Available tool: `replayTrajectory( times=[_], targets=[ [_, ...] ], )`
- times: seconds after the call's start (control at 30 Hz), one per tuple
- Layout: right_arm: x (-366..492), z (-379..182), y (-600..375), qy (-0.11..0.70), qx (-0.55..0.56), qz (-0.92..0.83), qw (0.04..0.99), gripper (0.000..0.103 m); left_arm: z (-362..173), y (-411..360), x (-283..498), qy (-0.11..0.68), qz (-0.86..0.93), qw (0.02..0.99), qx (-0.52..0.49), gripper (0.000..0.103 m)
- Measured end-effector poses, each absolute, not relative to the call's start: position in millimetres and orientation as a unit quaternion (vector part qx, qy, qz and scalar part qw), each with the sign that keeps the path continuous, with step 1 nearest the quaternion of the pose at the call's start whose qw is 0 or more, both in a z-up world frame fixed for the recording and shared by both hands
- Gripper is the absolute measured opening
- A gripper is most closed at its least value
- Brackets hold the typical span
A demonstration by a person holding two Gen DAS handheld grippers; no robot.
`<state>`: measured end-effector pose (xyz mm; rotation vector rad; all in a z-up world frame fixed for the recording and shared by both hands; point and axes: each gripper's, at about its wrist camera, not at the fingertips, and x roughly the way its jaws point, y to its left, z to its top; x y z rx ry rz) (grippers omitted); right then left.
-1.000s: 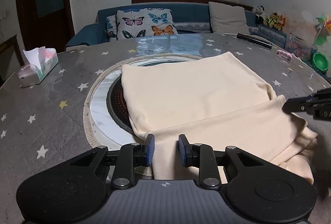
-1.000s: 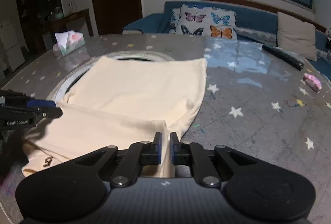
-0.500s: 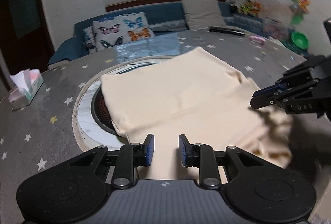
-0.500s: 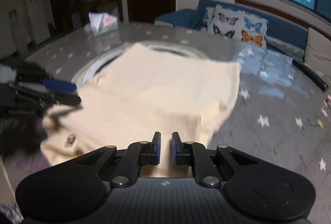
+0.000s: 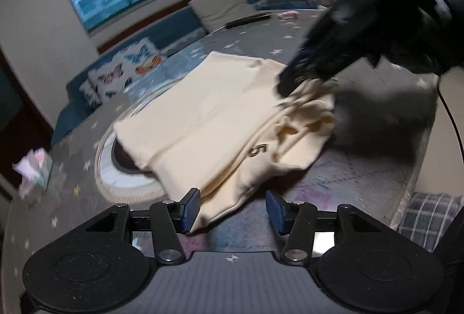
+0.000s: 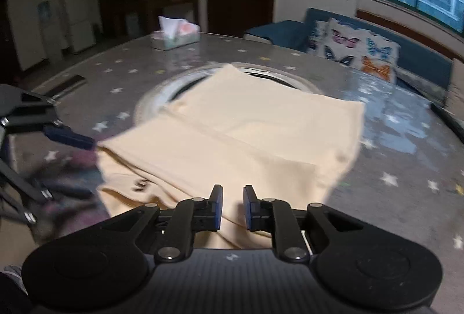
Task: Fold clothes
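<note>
- Left wrist view: the left gripper (image 5: 230, 208) was seen with its jaws opening, set fairly wide; the near corner of the cream garment (image 5: 220, 122) lay between the blue pads, loose, touching the left pad at most.
- Cream garment was recorded lying folded on the round table (image 5: 362, 169), partly over the recessed ring (image 5: 116, 169) at the table's middle; its near-right edge was bunched and uneven, with a dark printed mark showing.
- Right gripper (image 5: 285, 83) was seen from this view as a blurred black shape at the garment's far-right corner.
- Right wrist view: the right gripper (image 6: 232, 208) was noted with jaws opening from a narrow gap; cloth lay between and under the pads, and whether it was pinched could not be told.
- Far edge of the garment (image 6: 249, 125) was seen straight and flat; the right fold edge dropped cleanly to the star-patterned cover.
- Open tabletop was recorded to the right of the garment and beyond it; a tissue box (image 6: 175, 37) stood well apart near the far rim.
</note>
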<state>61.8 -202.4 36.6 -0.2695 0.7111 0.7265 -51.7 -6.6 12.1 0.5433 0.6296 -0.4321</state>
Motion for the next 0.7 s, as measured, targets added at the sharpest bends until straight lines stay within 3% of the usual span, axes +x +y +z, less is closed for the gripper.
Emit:
replayTrajectory(
  times=[0.3,0.37,0.47,0.6,0.7],
  targets=[
    [58,41,-209,0.347,-0.128,0.354,0.859,0.025,-6,-27,-41,0.262,-0.220,0.893,0.291,0.052],
    [59,47,-221,0.346,-0.129,0.344,0.864,0.032,-7,-29,-38,0.257,-0.229,0.895,0.284,0.034],
    [55,53,-235,0.344,-0.137,0.339,0.865,0.039,-2,-25,-29,0.258,-0.235,0.901,0.258,0.017],
    [42,61,-250,0.331,-0.162,0.353,0.860,0.058,14,-14,-12,0.267,-0.230,0.913,0.206,0.011],
    [32,59,-247,0.320,-0.189,0.371,0.851,0.065,24,-7,3,0.275,-0.227,0.919,0.171,0.010]
  ],
)
